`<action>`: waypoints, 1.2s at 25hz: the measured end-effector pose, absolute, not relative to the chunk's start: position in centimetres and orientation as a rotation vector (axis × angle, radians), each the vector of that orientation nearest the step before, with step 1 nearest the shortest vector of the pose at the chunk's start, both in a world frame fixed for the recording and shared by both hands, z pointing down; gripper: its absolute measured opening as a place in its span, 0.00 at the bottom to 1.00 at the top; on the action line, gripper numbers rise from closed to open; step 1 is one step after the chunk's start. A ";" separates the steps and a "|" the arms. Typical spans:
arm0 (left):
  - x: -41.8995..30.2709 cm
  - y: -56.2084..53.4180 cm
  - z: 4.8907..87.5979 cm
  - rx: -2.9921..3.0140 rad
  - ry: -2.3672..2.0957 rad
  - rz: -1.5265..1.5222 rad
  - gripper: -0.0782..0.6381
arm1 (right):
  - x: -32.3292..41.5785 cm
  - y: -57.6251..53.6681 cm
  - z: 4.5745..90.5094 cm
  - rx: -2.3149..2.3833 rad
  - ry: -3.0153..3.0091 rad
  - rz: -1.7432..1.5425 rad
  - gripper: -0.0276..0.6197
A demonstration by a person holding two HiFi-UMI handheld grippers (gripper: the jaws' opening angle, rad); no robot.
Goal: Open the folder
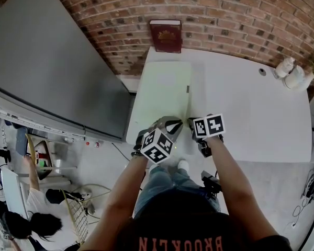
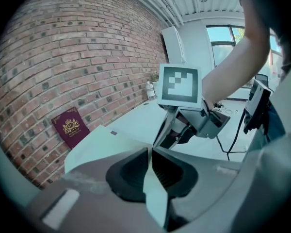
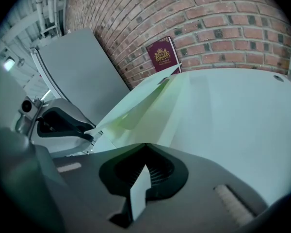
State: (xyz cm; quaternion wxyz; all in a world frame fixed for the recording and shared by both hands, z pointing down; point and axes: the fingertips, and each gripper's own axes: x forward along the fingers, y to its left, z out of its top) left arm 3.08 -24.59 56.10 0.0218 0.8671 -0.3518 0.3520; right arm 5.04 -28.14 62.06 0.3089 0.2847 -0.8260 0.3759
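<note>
Two grips are on, so the task is maybe a third done by my read. The pale green flat folder (image 1: pixel 167 88) lies on the white table (image 1: pixel 251 109), centre-left in head view, its long side running up toward a maroon hardback book (image 1: pixel 166 35) propped vs. the red brick wall (image 1: pixel 225 14) at top of frame. Left gripper (image 1: pixel 170 123) & right gripper (image 1: pixel 192 123) sit just beside each other at the folder's near end, lower centre of frame.

Left gripper view: jaws together on a thin pale sheet running btwn the pads, prob. the top cover's corner. Right gripper view: jaws likewise pinched on a thin pale sheet edge (prob. the lower leaf, can't be sure). In that same view the top cover (image 3: pixel 131 111) stands lifted at centre-left of frame w/ a wedge-shaped gap under it that narrows toward the book end.

Done: both leaves gripped, near end parted. Left to do: swing the top cover up & over toward the left side till the folder lies flat open, the other leaf kept down. Can't see anything inside the gap.
</note>
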 end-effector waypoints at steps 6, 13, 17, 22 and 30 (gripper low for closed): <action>2.2 -24.2 54.6 2.726 -1.118 1.063 0.15 | 5.1 -28.1 62.1 0.793 -2.164 0.996 0.04; 0.6 -23.8 51.9 2.768 -1.149 0.979 0.14 | 5.4 -28.1 62.1 0.868 -2.122 1.033 0.05; -0.6 -23.8 50.7 2.782 -1.172 0.931 0.14 | 5.5 -28.2 62.1 0.910 -2.098 1.012 0.05; -2.1 -23.6 48.9 2.788 -1.223 0.871 0.13 | 5.5 -28.2 62.0 0.934 -2.064 0.931 0.05; -6.0 -23.7 45.7 2.753 -1.364 0.748 0.13 | 5.5 -28.2 62.1 0.946 -2.031 0.925 0.05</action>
